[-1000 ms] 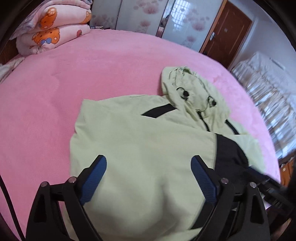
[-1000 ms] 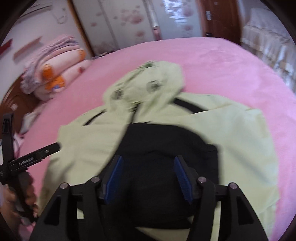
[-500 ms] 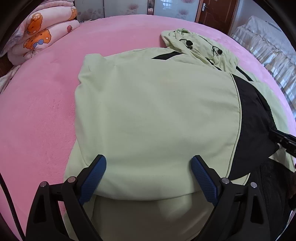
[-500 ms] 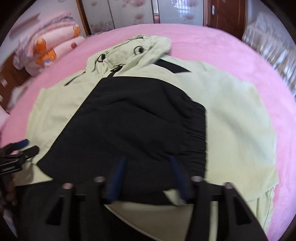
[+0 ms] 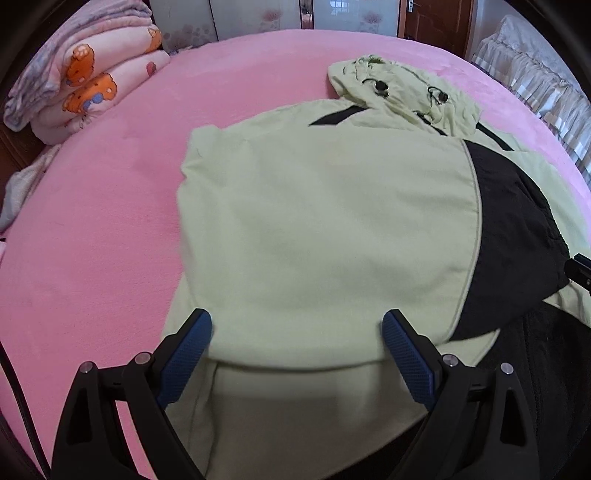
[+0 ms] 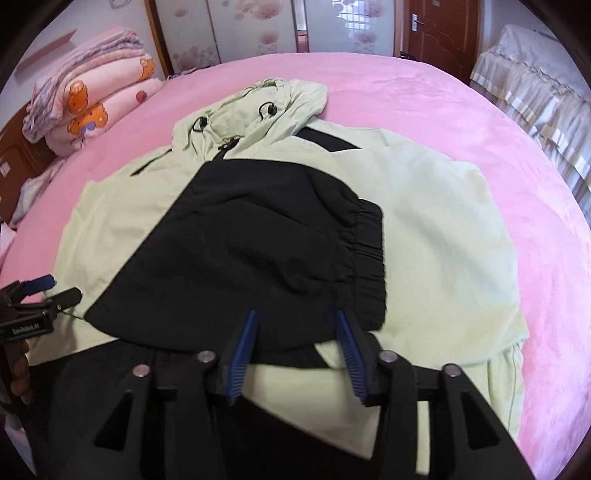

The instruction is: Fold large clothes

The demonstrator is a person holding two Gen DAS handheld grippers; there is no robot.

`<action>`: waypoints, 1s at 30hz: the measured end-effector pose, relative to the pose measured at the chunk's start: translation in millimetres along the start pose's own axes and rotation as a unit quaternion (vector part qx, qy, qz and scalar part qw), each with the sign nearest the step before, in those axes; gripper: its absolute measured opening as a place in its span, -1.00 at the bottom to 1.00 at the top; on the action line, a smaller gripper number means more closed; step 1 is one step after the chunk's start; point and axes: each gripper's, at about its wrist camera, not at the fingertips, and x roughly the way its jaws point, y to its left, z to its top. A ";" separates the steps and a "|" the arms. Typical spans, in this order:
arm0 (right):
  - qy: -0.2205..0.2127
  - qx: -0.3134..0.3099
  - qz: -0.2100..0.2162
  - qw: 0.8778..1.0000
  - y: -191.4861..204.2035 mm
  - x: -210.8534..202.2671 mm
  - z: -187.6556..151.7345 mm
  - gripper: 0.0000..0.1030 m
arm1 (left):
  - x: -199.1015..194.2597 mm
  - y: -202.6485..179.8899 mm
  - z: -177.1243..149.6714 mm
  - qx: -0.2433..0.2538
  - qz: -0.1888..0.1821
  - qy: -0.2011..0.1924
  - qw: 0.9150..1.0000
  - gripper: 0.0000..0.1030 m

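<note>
While I lean over the bed, this is how things lie:
Jacket: my pale green hooded jacket [image 5: 325, 229] lies spread on the pink bedspread [image 5: 96, 221], hood [image 6: 258, 110] at the far end, both sleeves folded in over the body.
Black panel: the black sleeve part [image 6: 243, 258] lies across the middle of the jacket, its gathered cuff [image 6: 369, 251] toward the right in my right view.
Left gripper: my left gripper [image 5: 297, 341] stands wide open just over the near hem of the folded green layer; its blue pads [image 5: 184, 358] flank the cloth without pressing on it, so it holds nothing.
Right gripper: my right gripper [image 6: 297, 347] is about half open, its jaws having just been opening; the near edge of the black panel sits between the pads [image 6: 242, 350], but they do not pinch it.
Far left corner: folded pink cartoon-print blankets [image 5: 92, 85] are stacked at the bed's edge.
Background: a brown wooden door [image 6: 436, 29] stands beyond the bed.
</note>
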 end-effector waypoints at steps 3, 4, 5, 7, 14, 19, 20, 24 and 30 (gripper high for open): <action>-0.006 0.014 0.010 1.000 -6.0 -20.0 -8.6 -0.05 | -26.3 -1.0 -8.8 0.003 0.013 -0.016 1.000 0.80; -0.008 0.016 0.010 1.000 -7.3 -26.3 -11.8 -0.05 | -36.5 -0.9 -13.1 0.003 0.016 -0.020 1.000 0.80; -0.012 0.017 0.010 1.000 -8.4 -35.2 -16.5 -0.05 | -44.9 -0.8 -16.9 0.003 0.017 -0.024 1.000 0.80; -0.021 0.014 0.007 1.000 -9.1 -52.0 -25.8 -0.05 | -63.9 -0.7 -26.7 0.004 0.019 -0.030 0.999 0.80; -0.046 0.015 0.010 0.999 -12.8 -108.5 -59.5 -0.03 | -120.8 3.1 -67.4 -0.001 0.033 -0.035 0.999 0.80; -0.064 0.010 0.009 0.998 -12.5 -142.5 -81.1 -0.03 | -153.5 9.7 -98.1 -0.018 0.029 -0.038 0.999 0.80; -0.066 0.007 0.007 0.998 -12.4 -148.0 -85.6 -0.03 | -159.6 11.5 -105.7 -0.020 0.029 -0.039 0.999 0.80; -0.067 -0.001 0.005 0.998 -15.5 -167.1 -108.9 -0.01 | -172.2 20.4 -131.9 -0.022 0.038 -0.036 0.998 0.80; -0.054 -0.013 -0.008 0.998 -31.0 -183.7 -145.8 0.09 | -166.0 51.9 -178.9 -0.035 0.044 0.001 0.998 0.80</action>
